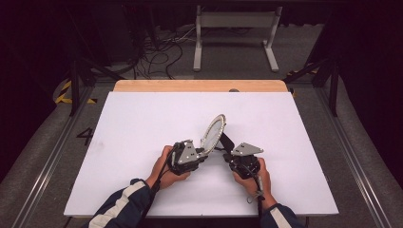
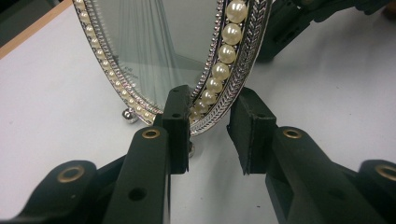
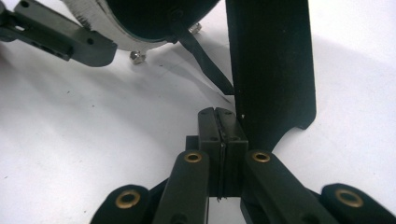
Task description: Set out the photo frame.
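Standing the oval mirror [image 1: 213, 133] mid-counter [image 1: 142, 123], we keep its lower rim between the left tongs' [image 2: 210, 135] half-open jaws, while the right tongs [image 3: 222, 135], pinched shut, sit just behind its black stand [image 3: 271, 70].

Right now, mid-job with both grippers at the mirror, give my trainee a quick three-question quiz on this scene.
1. True or false: the right gripper has its jaws closed together.
2. What lines the frame of the oval mirror? A) pearls B) red stones C) bare wood
3. Which part of the mirror sits between the left gripper jaws?

Key: 1. True. 2. A. 3. The lower edge of the frame; the left jaw touches it, the right jaw stands apart.
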A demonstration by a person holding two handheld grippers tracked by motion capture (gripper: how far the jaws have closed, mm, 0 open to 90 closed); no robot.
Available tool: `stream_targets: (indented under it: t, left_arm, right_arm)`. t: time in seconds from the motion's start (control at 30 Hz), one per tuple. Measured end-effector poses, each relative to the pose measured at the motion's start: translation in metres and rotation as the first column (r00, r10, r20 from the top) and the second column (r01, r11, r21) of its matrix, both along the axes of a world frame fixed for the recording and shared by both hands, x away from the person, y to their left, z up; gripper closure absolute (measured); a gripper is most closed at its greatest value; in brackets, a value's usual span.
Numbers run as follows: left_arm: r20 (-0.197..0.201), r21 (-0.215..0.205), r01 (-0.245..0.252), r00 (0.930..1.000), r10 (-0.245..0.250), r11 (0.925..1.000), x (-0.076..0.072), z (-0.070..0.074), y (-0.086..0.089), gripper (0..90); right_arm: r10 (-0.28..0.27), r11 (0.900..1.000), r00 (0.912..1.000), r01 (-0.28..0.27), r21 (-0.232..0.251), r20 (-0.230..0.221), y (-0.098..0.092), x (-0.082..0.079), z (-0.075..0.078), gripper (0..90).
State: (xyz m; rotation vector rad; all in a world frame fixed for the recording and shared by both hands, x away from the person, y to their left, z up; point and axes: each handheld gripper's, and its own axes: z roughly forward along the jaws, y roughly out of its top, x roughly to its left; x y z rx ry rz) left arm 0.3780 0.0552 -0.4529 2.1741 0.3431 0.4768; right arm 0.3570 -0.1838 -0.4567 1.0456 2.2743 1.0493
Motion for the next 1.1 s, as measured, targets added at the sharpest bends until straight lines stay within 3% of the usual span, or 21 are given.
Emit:
stream_targets:
  t: [1.1]
  left_arm:
    - [-0.032, -0.037, 0.021, 0.9992, -0.022, 0.9991, 0.001, -0.001, -0.008, 69.4]
  right_arm:
    - [-0.074, 0.997, 0.9972, 0.074, 0.023, 0.003, -0.010, 0.016, -0.003, 89.3]
